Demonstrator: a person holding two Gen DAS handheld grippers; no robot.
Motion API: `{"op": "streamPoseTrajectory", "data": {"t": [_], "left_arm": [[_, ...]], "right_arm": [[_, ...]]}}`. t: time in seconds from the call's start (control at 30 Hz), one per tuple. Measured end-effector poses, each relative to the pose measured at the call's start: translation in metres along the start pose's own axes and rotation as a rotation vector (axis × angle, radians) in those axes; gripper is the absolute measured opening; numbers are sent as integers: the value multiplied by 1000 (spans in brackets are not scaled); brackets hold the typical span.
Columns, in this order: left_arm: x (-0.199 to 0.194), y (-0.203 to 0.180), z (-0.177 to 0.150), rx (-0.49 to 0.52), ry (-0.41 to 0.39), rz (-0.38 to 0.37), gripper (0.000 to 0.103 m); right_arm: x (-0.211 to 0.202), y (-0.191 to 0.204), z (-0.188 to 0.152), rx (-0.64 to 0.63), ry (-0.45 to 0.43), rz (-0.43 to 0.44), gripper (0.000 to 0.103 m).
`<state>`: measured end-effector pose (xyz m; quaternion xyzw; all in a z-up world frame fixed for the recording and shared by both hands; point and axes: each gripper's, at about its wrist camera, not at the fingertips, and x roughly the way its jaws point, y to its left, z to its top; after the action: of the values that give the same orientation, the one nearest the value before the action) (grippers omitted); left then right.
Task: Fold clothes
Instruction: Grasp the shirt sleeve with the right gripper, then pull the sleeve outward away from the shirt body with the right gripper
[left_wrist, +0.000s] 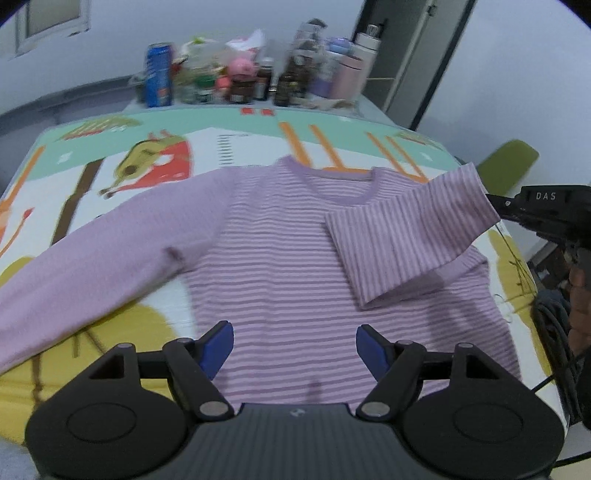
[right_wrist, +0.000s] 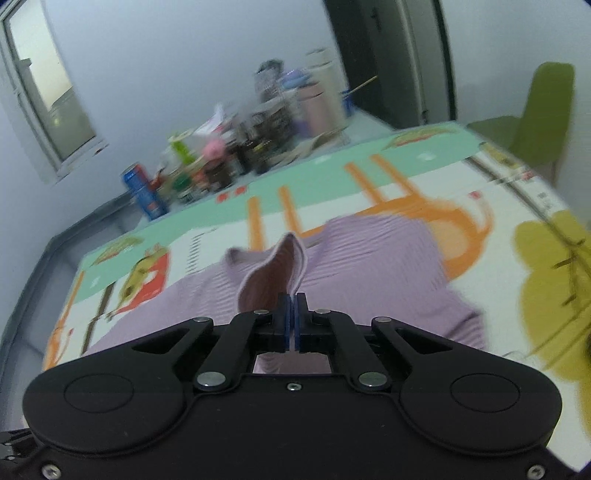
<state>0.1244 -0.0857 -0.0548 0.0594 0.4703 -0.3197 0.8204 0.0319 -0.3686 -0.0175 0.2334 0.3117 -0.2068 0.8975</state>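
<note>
- Blue-padded fingers (left_wrist: 218, 349) of the left gripper (left_wrist: 294, 349) stand spread wide apart and hold nothing; they hover over the lower front of the sweater.
- Pressed together, the fingers (right_wrist: 287, 321) of the right gripper (right_wrist: 294, 320) pinch the cuff (right_wrist: 286, 264) of the sweater's striped sleeve (left_wrist: 410, 236); in the left wrist view that gripper (left_wrist: 496, 201) shows at the right edge, gripping the cuff end.
- Lilac and striped, the sweater (left_wrist: 280, 266) lies flat, front up, on the table (left_wrist: 229, 147), which carries a colourful cartoon-print mat (right_wrist: 535, 258).
- Its long axis runs from the hem, nearest the left gripper, to the round neckline (left_wrist: 332, 184), which points toward the far end of the table.
- One sleeve, plain lilac (left_wrist: 92, 258), lies stretched out to the left in the left wrist view and slants down toward the near edge.
- Lifted off the mat, the striped sleeve is drawn across the chest, inside out, with a fold edge resting on the body and the cuff raised at the right.
- From the right wrist view the cuff stands open and upright like a funnel just ahead of the fingers.
- Far along the table stands a cluster of bottles and jars (left_wrist: 266, 85), with a blue can (left_wrist: 159, 75) at its left and a pink flask (left_wrist: 345, 77) at its right; their contents are too blurred to tell.
- Beyond the right side of the table stands a green chair (right_wrist: 543, 110).
</note>
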Motion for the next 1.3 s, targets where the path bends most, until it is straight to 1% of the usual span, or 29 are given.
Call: {"op": "streamPoseTrajectory", "data": {"t": [0.43, 0.73, 0.83, 0.97, 1.13, 1.3], "left_arm": [[32, -135, 7, 51, 33, 16, 76], [47, -207, 8, 83, 52, 37, 76], [49, -226, 7, 104, 55, 42, 76], [52, -247, 5, 125, 63, 52, 76], [59, -262, 7, 128, 75, 70, 77], [66, -278, 9, 148, 88, 75, 77]], "right_arm": [[-25, -183, 54, 73, -39, -86, 1], [-43, -293, 77, 152, -78, -124, 1], [-47, -326, 82, 165, -92, -153, 1], [-51, -369, 85, 204, -86, -189, 1], [-51, -420, 85, 246, -84, -258, 1], [-63, -466, 77, 314, -94, -335, 1]]}}
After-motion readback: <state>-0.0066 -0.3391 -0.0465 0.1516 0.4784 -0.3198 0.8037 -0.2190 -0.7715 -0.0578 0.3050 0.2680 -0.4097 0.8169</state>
